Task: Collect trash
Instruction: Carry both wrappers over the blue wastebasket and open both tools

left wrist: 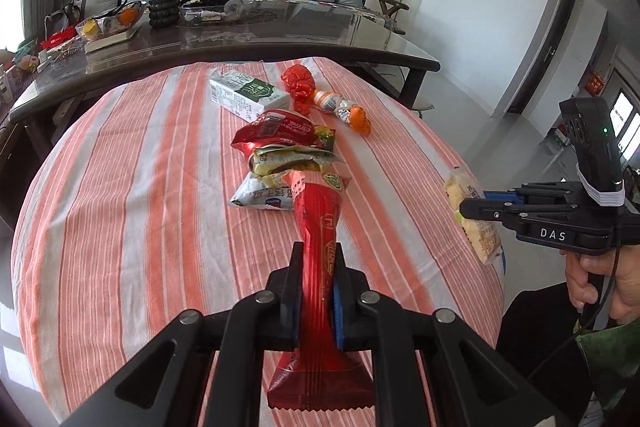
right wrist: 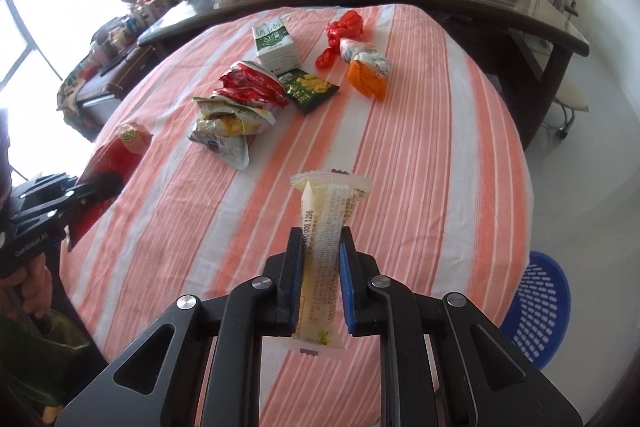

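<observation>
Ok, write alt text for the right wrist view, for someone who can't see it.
The right gripper is shut on a pale yellow snack wrapper above a round table with an orange-and-white striped cloth. More wrappers, a green-and-white milk carton and an orange-capped bottle lie further back. At left, the left gripper holds a red wrapper; a blue basket stands lower right.

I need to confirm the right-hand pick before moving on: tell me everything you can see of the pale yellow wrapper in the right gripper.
The pale yellow wrapper is a slim, glossy plastic packet, partly see-through, with small print and crimped zigzag ends. The right gripper is shut on its middle, pinching it narrow while both ends flare. It is lifted off the striped tablecloth, and only the pads touch it.
</observation>
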Motion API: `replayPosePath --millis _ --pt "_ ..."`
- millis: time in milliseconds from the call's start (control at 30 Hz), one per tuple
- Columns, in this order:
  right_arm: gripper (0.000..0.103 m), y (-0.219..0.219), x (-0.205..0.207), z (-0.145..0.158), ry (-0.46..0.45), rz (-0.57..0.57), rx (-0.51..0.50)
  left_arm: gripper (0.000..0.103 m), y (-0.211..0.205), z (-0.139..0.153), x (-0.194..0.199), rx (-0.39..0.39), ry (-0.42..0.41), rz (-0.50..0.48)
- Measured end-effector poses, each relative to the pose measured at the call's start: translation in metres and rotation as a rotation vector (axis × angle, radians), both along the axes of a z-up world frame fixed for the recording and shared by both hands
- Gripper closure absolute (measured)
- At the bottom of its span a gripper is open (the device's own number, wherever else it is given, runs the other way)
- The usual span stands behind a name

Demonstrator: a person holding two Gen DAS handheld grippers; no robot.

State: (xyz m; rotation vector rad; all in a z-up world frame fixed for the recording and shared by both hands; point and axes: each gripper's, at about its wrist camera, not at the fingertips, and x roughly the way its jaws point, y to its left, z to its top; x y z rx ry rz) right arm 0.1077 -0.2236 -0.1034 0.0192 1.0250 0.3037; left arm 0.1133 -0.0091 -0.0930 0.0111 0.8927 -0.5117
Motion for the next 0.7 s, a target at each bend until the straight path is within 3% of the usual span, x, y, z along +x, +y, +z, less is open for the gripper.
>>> replayPosePath --millis 300,700 --pt "0.087 -0.045 -0.012 0.006 -0.023 -0.06 0.005 0.092 -0.077 0.001 -0.008 0.0 0.008 -0.12" --pt "0.087 -0.188 -0.041 -0.006 0.009 -0.311 -0.07 0.092 -0.225 -0.001 -0.014 -0.04 0.043 -0.327"
